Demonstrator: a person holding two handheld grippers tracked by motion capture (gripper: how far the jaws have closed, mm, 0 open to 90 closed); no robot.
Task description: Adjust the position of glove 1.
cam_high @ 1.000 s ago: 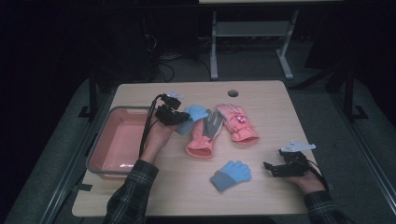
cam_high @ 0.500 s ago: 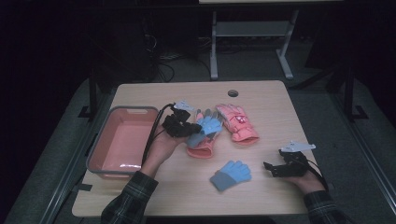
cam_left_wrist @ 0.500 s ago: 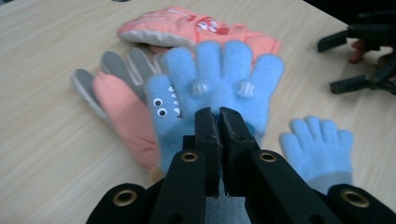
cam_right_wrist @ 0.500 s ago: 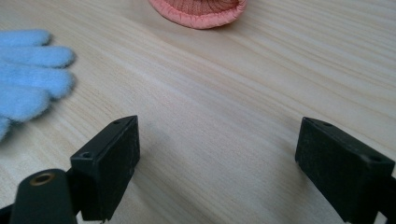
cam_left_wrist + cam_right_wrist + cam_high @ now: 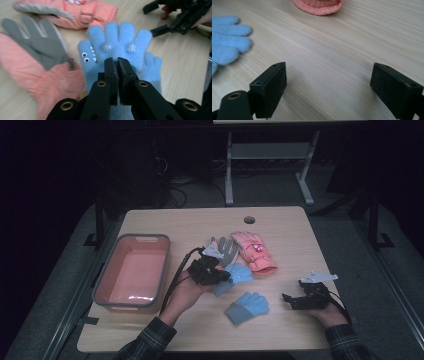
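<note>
left claw [image 5: 117,61] clamped on blue glove [image 5: 120,42], carried just beside second blue glove [image 5: 247,307], near pink gloves [image 5: 254,251]. right claw [image 5: 328,82] wide, resting on surface [image 5: 280,227]. likely pairing step: keep pinch firm, lower flat, match fingers before release.

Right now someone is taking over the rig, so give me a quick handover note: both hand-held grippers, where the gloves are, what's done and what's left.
Left hand-held gripper: shut on the blue glove with eyes, carried over the table middle.
Right hand-held gripper: open, empty, low over the table at its right side.
Second blue glove lies on the table near the front.
Two pink gloves lie mid-table, one palm up showing grey.
Pink bin at left is empty.
Done: one blue glove picked up.
Left: probably pairing it with its mate, then sorting the pink pair.
</note>
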